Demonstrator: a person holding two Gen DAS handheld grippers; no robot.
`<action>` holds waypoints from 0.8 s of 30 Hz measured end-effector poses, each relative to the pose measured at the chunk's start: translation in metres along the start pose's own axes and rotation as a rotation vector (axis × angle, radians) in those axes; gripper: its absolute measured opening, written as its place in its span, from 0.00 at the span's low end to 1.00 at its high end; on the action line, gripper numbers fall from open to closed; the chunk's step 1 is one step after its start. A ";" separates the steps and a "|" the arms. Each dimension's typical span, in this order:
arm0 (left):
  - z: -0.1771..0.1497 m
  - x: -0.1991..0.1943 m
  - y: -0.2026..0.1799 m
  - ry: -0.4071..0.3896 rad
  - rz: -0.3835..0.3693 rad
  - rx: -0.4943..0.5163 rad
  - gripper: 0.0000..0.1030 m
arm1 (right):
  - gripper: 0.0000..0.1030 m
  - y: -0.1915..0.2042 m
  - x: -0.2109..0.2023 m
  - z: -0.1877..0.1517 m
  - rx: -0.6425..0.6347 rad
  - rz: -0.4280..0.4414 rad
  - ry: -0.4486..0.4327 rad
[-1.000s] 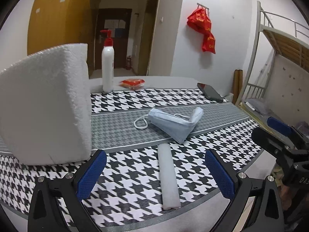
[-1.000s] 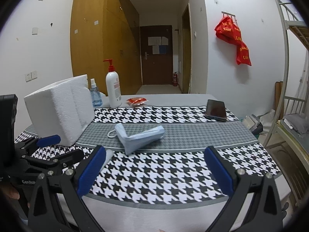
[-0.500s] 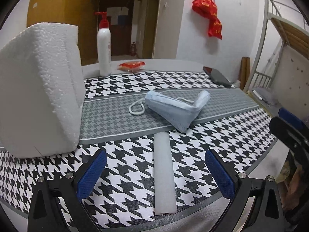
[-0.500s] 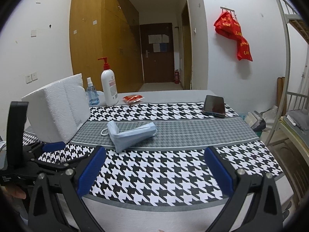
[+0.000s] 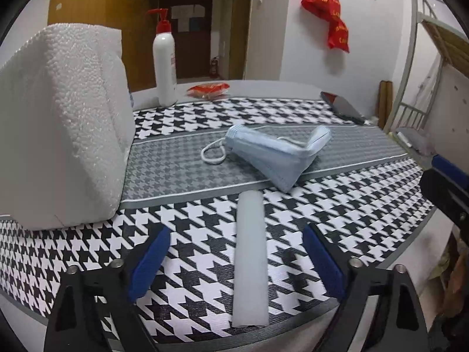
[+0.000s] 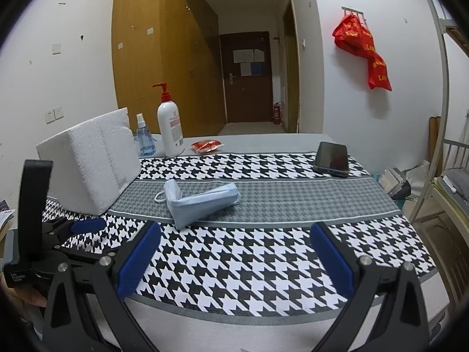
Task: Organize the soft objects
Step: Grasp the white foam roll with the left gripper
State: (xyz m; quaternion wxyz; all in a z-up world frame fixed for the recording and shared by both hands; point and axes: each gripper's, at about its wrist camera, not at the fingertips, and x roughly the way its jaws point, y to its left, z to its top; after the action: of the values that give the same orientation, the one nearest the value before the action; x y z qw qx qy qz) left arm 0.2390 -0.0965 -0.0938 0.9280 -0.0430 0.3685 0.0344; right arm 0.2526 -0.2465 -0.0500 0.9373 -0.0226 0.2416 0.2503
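A: What are the grippers doing?

B: The left gripper (image 5: 236, 259) has its blue-padded jaws closing, with a pale foam strip (image 5: 250, 259) lying between them, untouched, at the table's near edge. The right gripper (image 6: 234, 259) is spread wide above the houndstooth tablecloth (image 6: 249, 264), holding nothing.

A: And further out?

B: A folded stack of blue face masks (image 5: 275, 154) lies mid-table on the grey band. A white foam block (image 5: 61, 129) stands at the left edge. Near the far edge: a pump bottle (image 6: 170, 126), a spray bottle (image 6: 143, 138), a red packet (image 6: 206, 145), a phone (image 6: 331, 160).
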 end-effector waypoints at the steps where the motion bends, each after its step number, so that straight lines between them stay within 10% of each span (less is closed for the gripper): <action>1: -0.001 0.001 0.000 0.008 -0.002 0.002 0.83 | 1.00 0.000 0.001 0.000 -0.004 0.002 0.004; 24: -0.010 -0.003 -0.016 0.051 0.004 0.096 0.20 | 1.00 0.000 0.005 0.001 -0.011 0.021 0.015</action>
State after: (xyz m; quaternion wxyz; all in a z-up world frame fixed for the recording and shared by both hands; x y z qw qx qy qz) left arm 0.2315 -0.1133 -0.0980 0.9192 0.0014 0.3934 0.0174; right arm 0.2566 -0.2437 -0.0509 0.9326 -0.0268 0.2474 0.2614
